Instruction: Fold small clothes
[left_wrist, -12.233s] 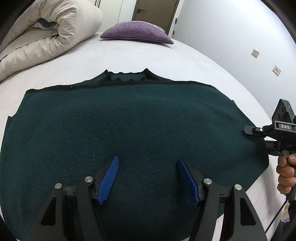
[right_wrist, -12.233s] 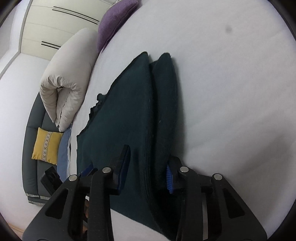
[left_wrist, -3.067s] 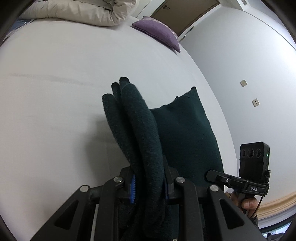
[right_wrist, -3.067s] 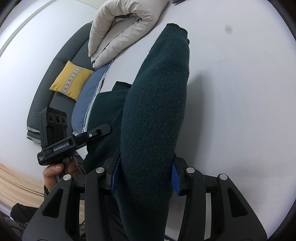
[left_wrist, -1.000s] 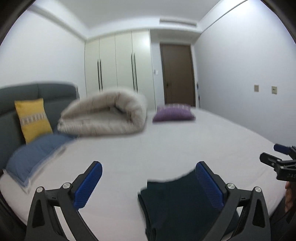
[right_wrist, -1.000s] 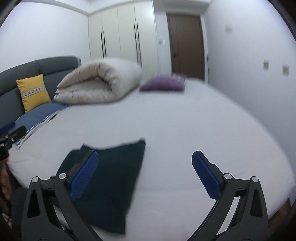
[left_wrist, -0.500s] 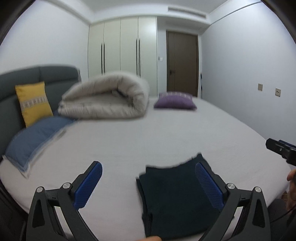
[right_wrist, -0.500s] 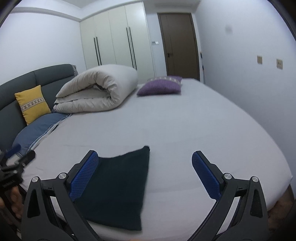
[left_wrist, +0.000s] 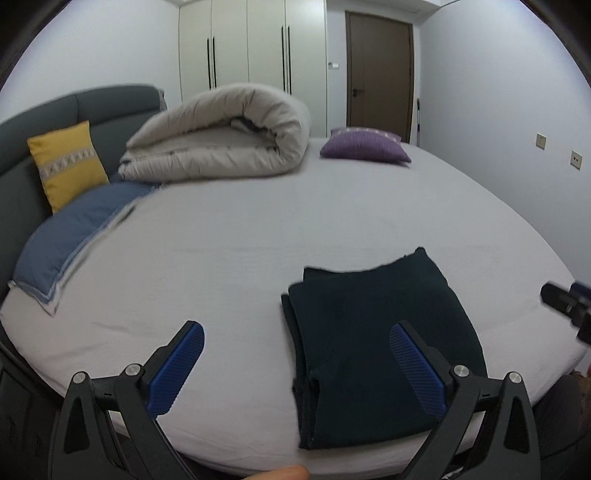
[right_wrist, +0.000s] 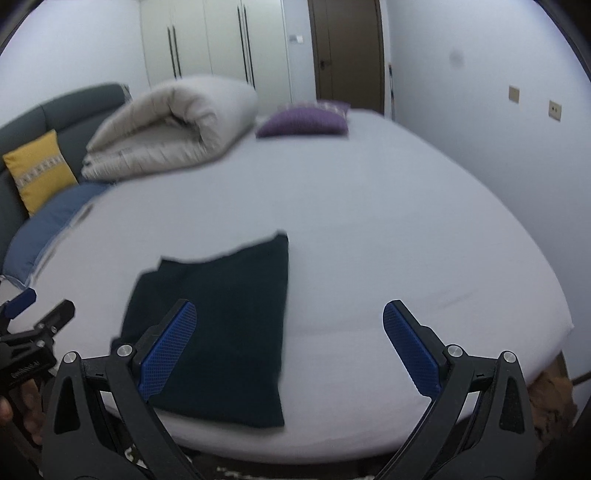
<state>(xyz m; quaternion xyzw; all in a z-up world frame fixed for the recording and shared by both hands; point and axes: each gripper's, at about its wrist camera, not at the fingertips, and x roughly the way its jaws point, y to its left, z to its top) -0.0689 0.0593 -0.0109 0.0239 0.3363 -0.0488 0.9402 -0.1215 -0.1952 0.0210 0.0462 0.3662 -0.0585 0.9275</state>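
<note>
A dark green knit sweater (left_wrist: 373, 332) lies folded into a rectangle near the front edge of the white bed (left_wrist: 240, 236). It also shows in the right wrist view (right_wrist: 221, 314). My left gripper (left_wrist: 295, 360) is open and empty, held back from the bed edge with the sweater ahead to the right. My right gripper (right_wrist: 290, 343) is open and empty, with the sweater ahead to the left. The other gripper shows at the right edge of the left wrist view (left_wrist: 569, 302) and at the left edge of the right wrist view (right_wrist: 29, 332).
A rolled beige duvet (left_wrist: 221, 144) and a purple cushion (left_wrist: 365, 149) lie at the far end of the bed. A blue pillow (left_wrist: 74, 229) and a yellow cushion (left_wrist: 64, 164) rest by the grey headboard (left_wrist: 92, 107) on the left. Wardrobe and door stand behind.
Both grippers have pulled back and tilted down a little, so the folded sweater sits closer and lower in both views. Both stay open and empty.
</note>
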